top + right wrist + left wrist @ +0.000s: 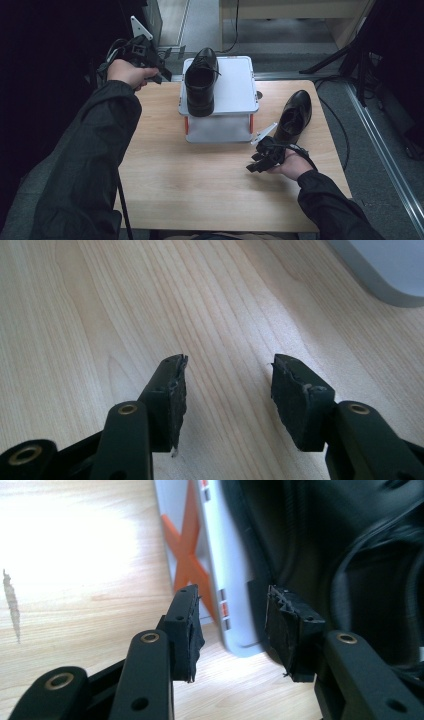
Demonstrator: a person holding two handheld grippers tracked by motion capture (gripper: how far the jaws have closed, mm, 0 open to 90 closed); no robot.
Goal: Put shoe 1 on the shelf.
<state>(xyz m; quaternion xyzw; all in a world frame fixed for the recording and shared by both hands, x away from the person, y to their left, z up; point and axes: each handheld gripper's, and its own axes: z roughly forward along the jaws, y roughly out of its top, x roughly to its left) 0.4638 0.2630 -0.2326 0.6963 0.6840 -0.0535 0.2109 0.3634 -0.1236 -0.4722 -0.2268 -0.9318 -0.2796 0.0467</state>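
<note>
Hovering off the left side of the white rack (235,87), the left gripper (162,75) has its jaws spread wide with nothing between them; in its own view the pads flank the rack's grey edge and the dark leather of the shoe on top without pressing on either. That reads as a gripper standing clear of a shoe already set down: the black lace-up shoe (201,82) sits on the left half of the rack's top platform, toe toward the far end and heel toward the person, which leaves the right half bare, seemingly kept for its mate. The left arm is stretched well forward, sleeve running up the left edge of the table (200,190), wrist raised so the tool points across toward the rack, its grey three-cornered plate (140,26) standing above the hand. The right gripper (255,162) rests low over the wood near the rack's front right corner, jaws likewise wide and empty; the right gripper view (227,385) looks along them at bare tabletop with a corner of the rack at the upper right. The second shoe (295,115) lies on the table just behind that hand, to the right of the rack. I judge the right hand, palm up and forearm angled in from the lower right, is idling beside the shoe it is likeliest to collect next.
</note>
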